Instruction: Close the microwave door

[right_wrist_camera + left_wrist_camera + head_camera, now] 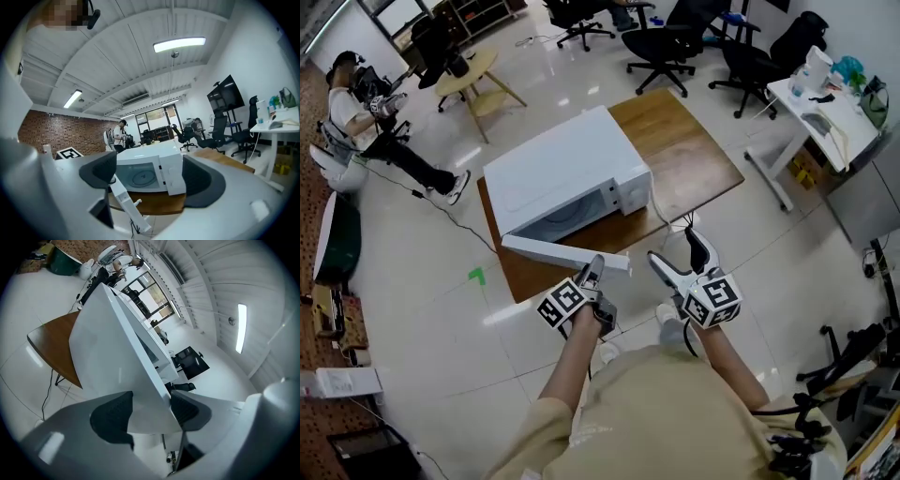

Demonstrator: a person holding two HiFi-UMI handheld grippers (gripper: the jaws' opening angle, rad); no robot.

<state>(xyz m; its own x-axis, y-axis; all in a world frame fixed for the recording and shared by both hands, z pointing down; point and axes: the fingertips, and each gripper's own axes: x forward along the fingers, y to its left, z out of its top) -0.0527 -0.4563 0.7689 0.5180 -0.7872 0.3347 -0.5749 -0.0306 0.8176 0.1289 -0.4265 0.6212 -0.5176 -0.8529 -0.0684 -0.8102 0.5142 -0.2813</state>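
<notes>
A brown table (pixel 694 159) stands on the shiny floor (pixel 412 281). A white microwave (pixel 567 173) sits on it, door (pixel 562 251) open.

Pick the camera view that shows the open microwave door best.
Head view: the whole microwave door shows, swung open from the microwave, its free end in the left tongs. The left gripper view shows only a close-up stretch between the pads; the right gripper view shows it edge-on, low.
</notes>
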